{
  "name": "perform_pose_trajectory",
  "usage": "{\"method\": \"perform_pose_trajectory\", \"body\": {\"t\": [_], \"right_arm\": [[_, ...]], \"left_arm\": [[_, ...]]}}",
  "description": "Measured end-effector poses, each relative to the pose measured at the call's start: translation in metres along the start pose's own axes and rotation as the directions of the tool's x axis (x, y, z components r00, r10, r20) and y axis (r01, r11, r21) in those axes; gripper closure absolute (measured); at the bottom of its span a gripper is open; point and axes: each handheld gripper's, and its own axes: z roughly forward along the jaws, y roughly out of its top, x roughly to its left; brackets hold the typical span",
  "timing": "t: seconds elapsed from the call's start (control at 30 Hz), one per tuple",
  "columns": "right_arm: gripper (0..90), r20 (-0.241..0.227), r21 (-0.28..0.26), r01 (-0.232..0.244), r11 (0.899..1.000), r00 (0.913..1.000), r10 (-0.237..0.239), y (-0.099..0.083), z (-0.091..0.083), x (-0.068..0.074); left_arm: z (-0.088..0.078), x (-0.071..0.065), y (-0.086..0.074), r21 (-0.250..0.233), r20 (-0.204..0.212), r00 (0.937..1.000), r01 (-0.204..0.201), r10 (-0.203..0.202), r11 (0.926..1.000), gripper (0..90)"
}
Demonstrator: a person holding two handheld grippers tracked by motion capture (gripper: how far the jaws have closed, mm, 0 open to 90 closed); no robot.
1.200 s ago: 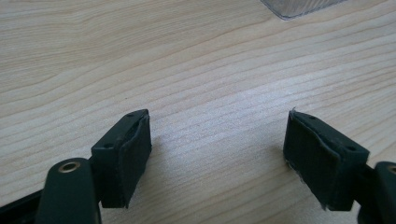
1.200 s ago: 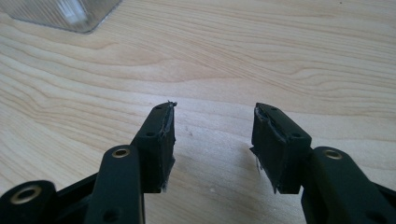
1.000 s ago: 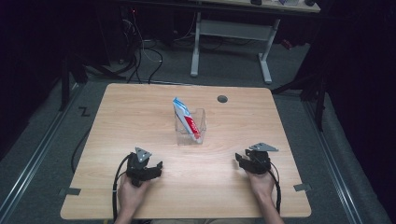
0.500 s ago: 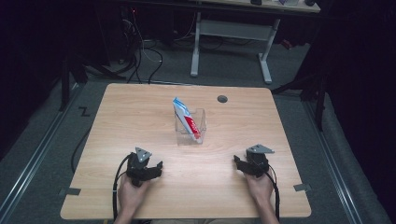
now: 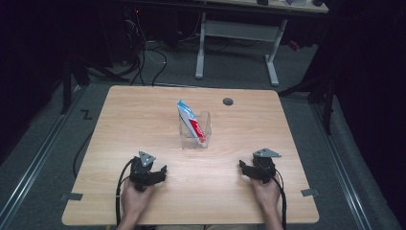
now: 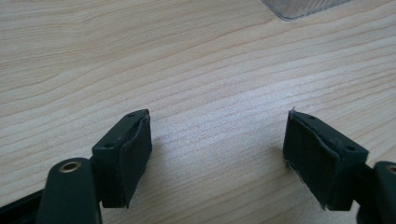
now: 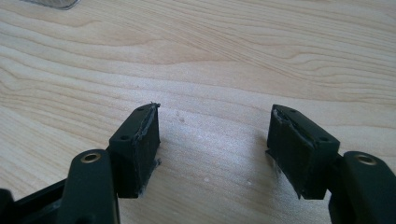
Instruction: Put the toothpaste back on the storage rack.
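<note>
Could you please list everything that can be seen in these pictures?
Table: one, light wood, centre of the high view.
Clear box: one, transparent, mid-table.
Toothpaste tube: one, white, blue and red, leaning in the clear box.
Round hole cover: one, grey, far edge of the table.
Desk frame: one, white, on the floor behind.
Left claw: one, black, near left, jaws open, nothing between them.
Right claw: one, black, near right, jaws have just been opening, nothing between them.

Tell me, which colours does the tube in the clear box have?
The tube is white, blue and red, best in the high view.
</note>
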Motion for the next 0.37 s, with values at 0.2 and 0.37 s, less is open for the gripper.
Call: {"method": "perform_pose_trajectory", "body": {"t": [0.2, 0.37], "right_arm": [[33.9, 0.001, 0.001, -0.002, 1.0, 1.0, 0.002, 0.0, -0.0001, 0.0], [33.8, 0.0, 0.001, -0.002, 1.0, 1.0, 0.002, 0.0, 0.0, 0.0]], "left_arm": [[0.0001, -0.0001, 0.0001, 0.0, -0.001, 1.0, 0.001, -0.001, 1.0, 24.3], [0.0001, 0.0, 0.0002, 0.0, -0.001, 1.0, 0.004, -0.004, 1.0, 24.5]]}}
